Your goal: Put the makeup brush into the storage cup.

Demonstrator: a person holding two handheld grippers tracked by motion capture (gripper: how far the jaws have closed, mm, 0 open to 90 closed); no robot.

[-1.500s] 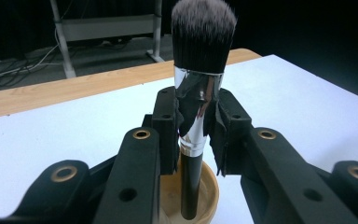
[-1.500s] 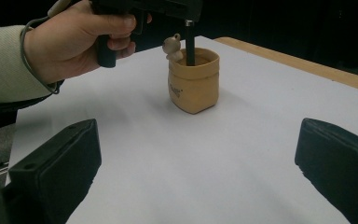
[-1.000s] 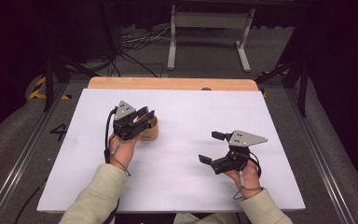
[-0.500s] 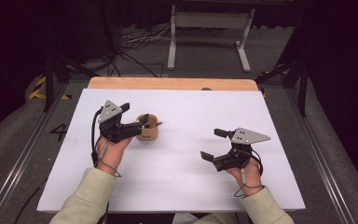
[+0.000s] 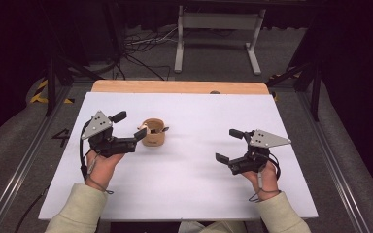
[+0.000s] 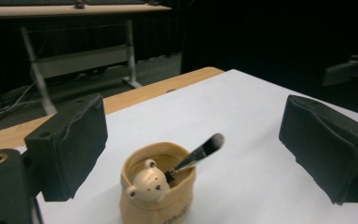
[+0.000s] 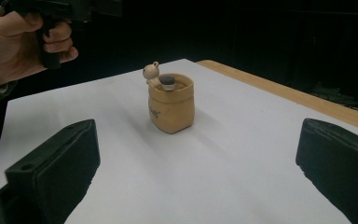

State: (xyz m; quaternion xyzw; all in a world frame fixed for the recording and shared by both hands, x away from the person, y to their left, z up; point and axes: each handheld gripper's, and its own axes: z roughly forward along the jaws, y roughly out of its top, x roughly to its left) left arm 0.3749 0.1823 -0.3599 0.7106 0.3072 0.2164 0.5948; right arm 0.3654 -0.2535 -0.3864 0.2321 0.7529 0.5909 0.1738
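The tan bear-shaped pen cup [image 5: 153,133] stands upright on the white table top [image 5: 184,189], a little left of centre in the high view. A dark-handled tool [image 6: 196,153], a pen or brush as far as I can tell, leans inside it with its upper end poking out toward two o'clock in the left gripper view. A small bear head [image 6: 146,184] sits at the cup's rim on the side facing that camera.

The left gripper [image 5: 130,129] lies at the cup's nine o'clock in the high view, just beside it and pointing at it. Its jaws have just been opening and now stand wide apart with nothing pressed between the pads; the cup is ahead of them, not within them. I judge the drop-off step to be ending: the tool is in the cup and the gripper has let go. The next move likely calls for drawing the left gripper straight back toward nine o'clock without brushing the cup or the slanted handle, since either could tip.

The right gripper [image 5: 229,145] rests at about four o'clock from the cup, well apart, its jaws spread wide and empty. The wooden table edge [image 5: 179,87] runs along twelve o'clock.
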